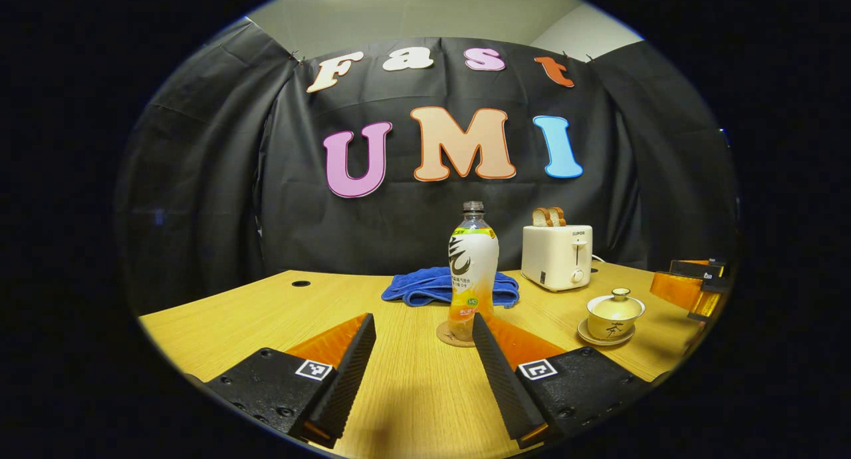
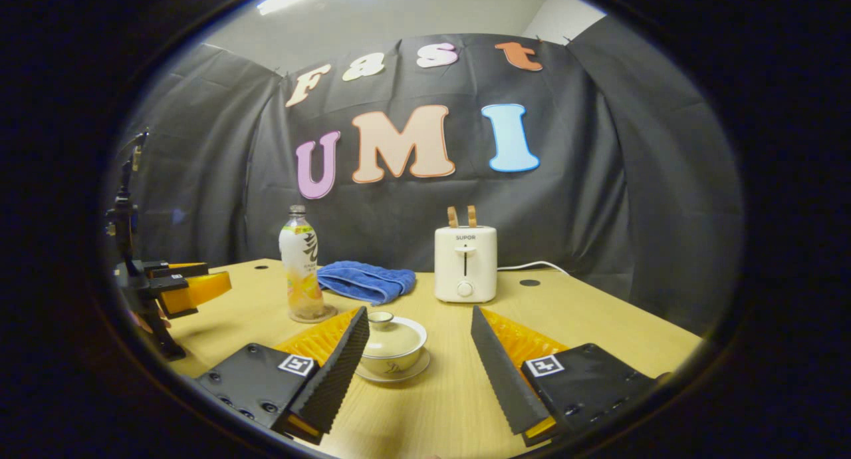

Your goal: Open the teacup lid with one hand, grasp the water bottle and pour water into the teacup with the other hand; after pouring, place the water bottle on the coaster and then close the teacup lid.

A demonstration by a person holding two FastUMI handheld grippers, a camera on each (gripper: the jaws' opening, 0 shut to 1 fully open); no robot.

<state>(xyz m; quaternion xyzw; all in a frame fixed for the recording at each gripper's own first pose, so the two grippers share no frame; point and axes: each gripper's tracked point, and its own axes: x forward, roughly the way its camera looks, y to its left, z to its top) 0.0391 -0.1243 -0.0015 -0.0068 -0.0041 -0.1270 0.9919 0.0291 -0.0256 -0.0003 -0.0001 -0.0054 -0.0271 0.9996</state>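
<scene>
While both claws hang spread & empty, left claw faces the upright water bottle on its coaster, dead ahead; right claw sits nearer the lidded teacup, btwn its fingers, lid on.

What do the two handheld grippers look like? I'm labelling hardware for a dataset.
Each has two long wedge-shaped fingers with ribbed inner faces, bolted to black blocks carrying small square black-and-white marker tags. That holds for the left gripper and the right gripper, both open. Ridged orange panels back the fingers.
</scene>
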